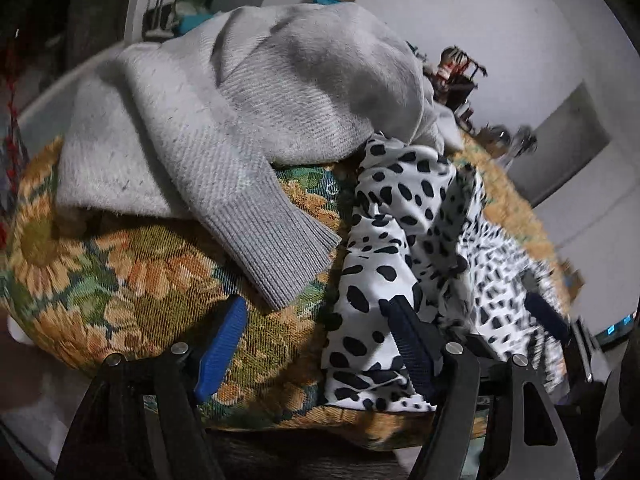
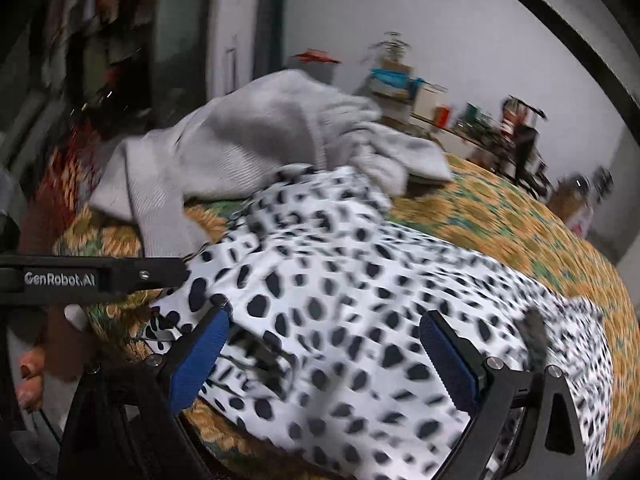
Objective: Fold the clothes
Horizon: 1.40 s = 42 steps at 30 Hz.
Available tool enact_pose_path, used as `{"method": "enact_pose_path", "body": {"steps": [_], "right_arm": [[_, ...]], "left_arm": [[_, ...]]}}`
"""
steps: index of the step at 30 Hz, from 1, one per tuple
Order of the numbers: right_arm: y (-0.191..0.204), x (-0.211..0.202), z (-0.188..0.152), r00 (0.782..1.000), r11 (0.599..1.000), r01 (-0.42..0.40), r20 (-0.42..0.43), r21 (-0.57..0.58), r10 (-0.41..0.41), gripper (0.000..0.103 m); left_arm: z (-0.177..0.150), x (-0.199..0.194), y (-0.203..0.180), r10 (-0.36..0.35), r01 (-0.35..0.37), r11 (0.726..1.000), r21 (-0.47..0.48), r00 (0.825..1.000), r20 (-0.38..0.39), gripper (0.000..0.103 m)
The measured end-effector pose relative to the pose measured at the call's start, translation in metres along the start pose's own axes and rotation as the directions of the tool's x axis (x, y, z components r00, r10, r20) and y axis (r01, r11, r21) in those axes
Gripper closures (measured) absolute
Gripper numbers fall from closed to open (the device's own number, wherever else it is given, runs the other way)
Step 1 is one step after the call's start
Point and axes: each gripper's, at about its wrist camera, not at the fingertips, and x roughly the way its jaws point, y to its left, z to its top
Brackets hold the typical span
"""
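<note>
Our left tool [image 1: 316,344] stands wide open with nothing between its blue pads: one finger hangs over the sunflower cloth [image 1: 132,280] that covers the tabletop, the other over the edge of the spotted garment [image 1: 384,248]. Our right tool [image 2: 324,360] is just as open, low over the same spotted garment [image 2: 360,280], and we see no fabric pinched in it.

The spotted garment lies crumpled across the near side of the tabletop, and the grey sweater [image 1: 224,112] is heaped behind it, one ribbed cuff [image 1: 288,248] draped forward beside the spotted folds.

We judge the main risk to be a blind grab. The spotted fabric is bunched in layers, so closing on it here could catch several folds, or a tuck of the sunflower cloth underneath, and drag the cover along. The sweater touches the garment at the back, so a pull could tow it too. The garment also reaches the near edge of the tabletop and might slide off.

The left view shows us the cuff and the steep ridges of the spotted folds sharply. The right view, though blurred, shows how far the garment spreads to the right, the bare cloth beyond it, and the other tool's arm [image 2: 92,276] with a hand [image 2: 32,376] below it.
</note>
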Motion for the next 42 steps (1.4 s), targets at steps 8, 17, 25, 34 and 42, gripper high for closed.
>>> {"method": "enact_pose_path", "body": {"steps": [8, 17, 25, 34, 42], "right_arm": [[-0.032, 0.013, -0.016, 0.974, 0.970, 0.200, -0.132, 0.137, -0.182, 0.011], [-0.056, -0.043, -0.031, 0.956, 0.933, 0.294, -0.059, 0.205, -0.288, 0.008], [-0.074, -0.035, -0.003, 0.997, 0.970, 0.070, 0.018, 0.232, -0.076, 0.032], [-0.078, 0.020, -0.013, 0.967, 0.917, -0.193, -0.088, 0.349, 0.237, 0.058], [-0.107, -0.023, -0.043, 0.988, 0.922, -0.066, -0.104, 0.381, 0.114, 0.051]], "left_arm": [[-0.001, 0.004, -0.009, 0.022, -0.021, 0.998, 0.060, 1.000, -0.011, 0.030], [-0.003, 0.001, -0.011, 0.007, -0.006, 0.998, 0.059, 1.000, -0.014, 0.030], [-0.002, -0.011, -0.009, -0.194, 0.192, 0.979, -0.062, 0.981, -0.021, 0.048], [0.004, 0.008, -0.033, -0.266, 0.263, 0.964, -0.038, 0.961, -0.076, 0.057], [-0.008, 0.020, -0.020, -0.264, 0.258, 0.964, -0.056, 0.957, -0.122, 0.057]]}}
